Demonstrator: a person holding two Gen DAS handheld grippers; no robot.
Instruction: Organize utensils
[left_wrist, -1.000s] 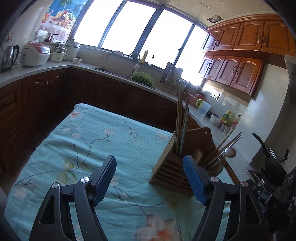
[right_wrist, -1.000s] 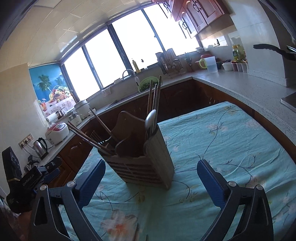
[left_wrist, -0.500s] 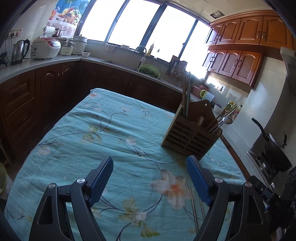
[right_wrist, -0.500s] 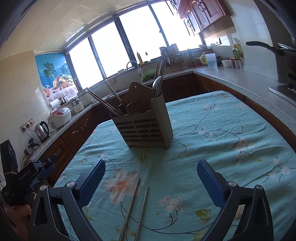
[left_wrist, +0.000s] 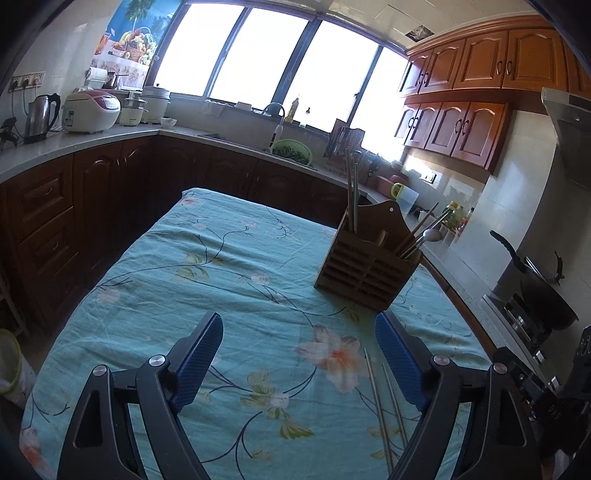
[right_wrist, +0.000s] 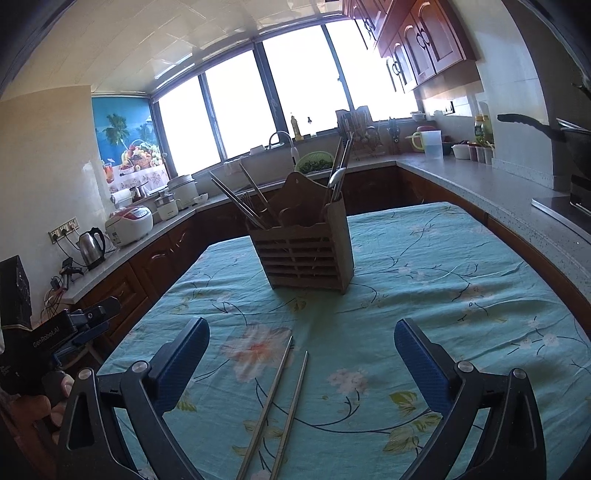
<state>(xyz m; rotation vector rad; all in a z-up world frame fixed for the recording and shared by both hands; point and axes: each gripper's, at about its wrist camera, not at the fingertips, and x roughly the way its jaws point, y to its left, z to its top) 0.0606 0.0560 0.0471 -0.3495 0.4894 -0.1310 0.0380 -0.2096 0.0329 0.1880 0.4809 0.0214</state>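
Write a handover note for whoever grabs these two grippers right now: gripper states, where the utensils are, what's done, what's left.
Left gripper: open, nothing between the pads; its jaws have just been opening wider.
Right gripper: open, empty, with the loose chopsticks on the cloth between its fingers.
Wooden utensil holder: upright on the floral tablecloth, already holding chopsticks and a spoon.
Two metal chopsticks: lying side by side on the cloth, near the front edge, apart from the holder.
Done: most utensils are in the holder.
Left: pick up the two loose chopsticks and stand them in the holder.
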